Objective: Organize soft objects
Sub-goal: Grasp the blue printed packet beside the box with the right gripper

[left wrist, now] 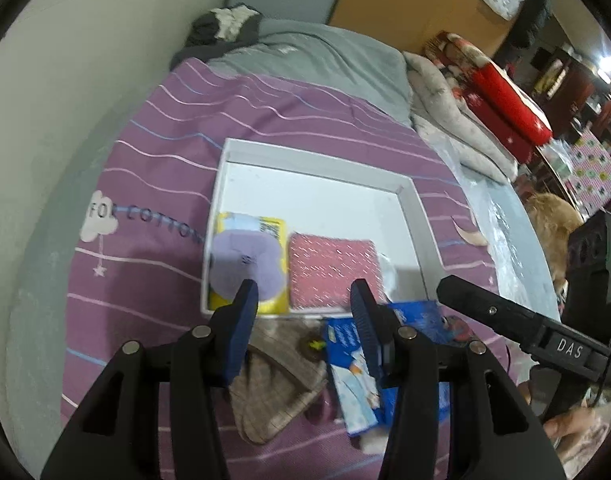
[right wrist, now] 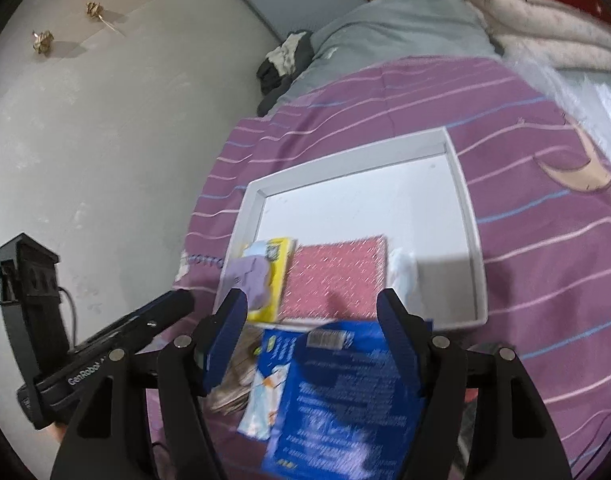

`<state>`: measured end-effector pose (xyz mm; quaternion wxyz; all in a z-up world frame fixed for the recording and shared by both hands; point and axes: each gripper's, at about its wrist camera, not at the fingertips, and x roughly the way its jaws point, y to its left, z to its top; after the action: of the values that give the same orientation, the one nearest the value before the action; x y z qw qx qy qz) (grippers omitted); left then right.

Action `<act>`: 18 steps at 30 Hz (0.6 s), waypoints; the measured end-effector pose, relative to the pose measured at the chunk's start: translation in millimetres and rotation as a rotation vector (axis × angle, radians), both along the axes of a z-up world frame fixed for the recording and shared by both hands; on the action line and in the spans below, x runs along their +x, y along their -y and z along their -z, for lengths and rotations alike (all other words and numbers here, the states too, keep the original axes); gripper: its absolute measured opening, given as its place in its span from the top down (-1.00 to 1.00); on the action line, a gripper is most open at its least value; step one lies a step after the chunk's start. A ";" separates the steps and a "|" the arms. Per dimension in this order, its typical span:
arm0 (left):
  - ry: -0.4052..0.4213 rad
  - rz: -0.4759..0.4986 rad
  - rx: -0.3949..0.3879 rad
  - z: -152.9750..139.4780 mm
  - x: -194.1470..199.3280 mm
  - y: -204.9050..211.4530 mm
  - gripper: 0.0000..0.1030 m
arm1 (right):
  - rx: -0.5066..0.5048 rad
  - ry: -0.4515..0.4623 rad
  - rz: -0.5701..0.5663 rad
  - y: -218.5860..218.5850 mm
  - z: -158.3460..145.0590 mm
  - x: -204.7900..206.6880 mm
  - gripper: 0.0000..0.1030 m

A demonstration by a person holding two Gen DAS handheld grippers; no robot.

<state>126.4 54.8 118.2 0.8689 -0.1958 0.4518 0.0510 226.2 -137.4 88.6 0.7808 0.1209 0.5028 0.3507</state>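
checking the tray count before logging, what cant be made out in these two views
- White item beside the pink pad: blurred in right wrist view, part hidden by right finger in left wrist view.
- Blue packet print: blurred.
- Plaid cloth: partly behind left gripper.

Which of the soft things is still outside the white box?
The blue packet and the checked brown cloth lie on the bedspread outside the white box; the pink pad is inside.

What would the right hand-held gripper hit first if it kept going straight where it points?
Probably the pink sponge pad in the white tray, which lies between the open right hand-held gripper's fingertips; depth is unclear.
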 end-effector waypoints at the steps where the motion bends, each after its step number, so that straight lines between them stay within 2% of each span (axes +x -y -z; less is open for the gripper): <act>1: -0.012 0.006 0.002 0.3 0.8 2.7 0.04 | 0.011 -0.025 -0.003 3.9 1.3 -0.1 -0.32; 2: -0.032 0.013 0.004 1.4 2.1 6.0 0.05 | 0.019 -0.043 -0.003 7.0 3.1 0.1 -0.32; 4: -0.063 0.029 0.007 5.2 4.8 12.0 0.18 | 0.037 -0.082 0.006 16.9 8.7 2.0 -0.30; 9: -0.144 0.077 0.011 18.6 12.0 27.6 0.49 | 0.063 -0.134 0.036 37.0 20.5 6.1 0.09; 13: -0.172 0.105 0.000 25.5 16.6 38.7 0.50 | 0.042 -0.159 0.061 48.3 29.8 8.2 0.14; 18: -0.189 0.125 0.030 28.2 20.3 49.7 0.50 | 0.024 -0.181 0.083 51.3 42.1 14.1 0.17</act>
<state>146.7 5.1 90.0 0.8268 -0.1486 0.5421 0.0214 240.3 -188.7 46.5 0.7445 0.1824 0.5614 0.3118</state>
